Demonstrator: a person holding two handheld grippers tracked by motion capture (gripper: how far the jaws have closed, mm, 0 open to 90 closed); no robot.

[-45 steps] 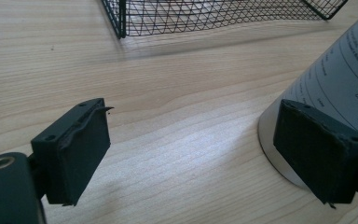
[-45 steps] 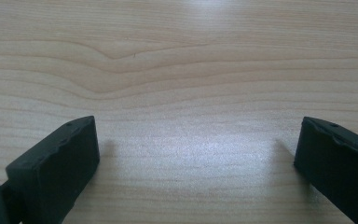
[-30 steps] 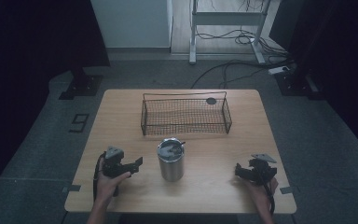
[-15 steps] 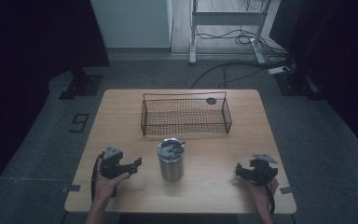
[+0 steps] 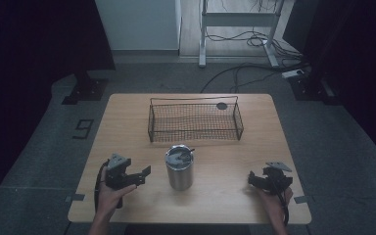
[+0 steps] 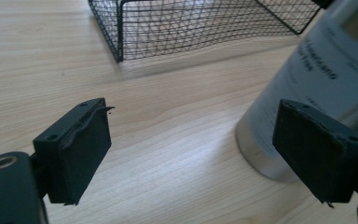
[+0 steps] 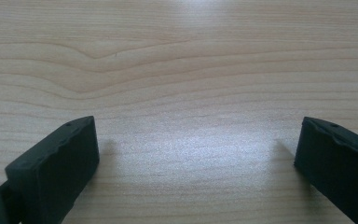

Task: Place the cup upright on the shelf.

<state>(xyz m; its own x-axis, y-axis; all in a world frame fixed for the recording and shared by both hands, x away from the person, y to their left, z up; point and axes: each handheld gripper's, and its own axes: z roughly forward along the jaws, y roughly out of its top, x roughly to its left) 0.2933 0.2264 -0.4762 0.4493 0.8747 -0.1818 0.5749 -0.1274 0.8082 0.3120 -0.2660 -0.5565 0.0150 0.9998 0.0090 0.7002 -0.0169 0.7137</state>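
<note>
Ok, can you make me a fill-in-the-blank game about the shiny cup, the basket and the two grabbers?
1. The metal cup stands on the wooden ____.
2. The wire basket sits ____ the cup, farther from the person.
3. The gripper nearest the cup is the ____ gripper.
4. The right gripper has its jaws ____, with nothing between them.

Missing words: table; behind; left; open

Two black grippers point(image 5: 144, 175) point(image 5: 252, 179), blocky matte jaws, trailing black cables.
</note>
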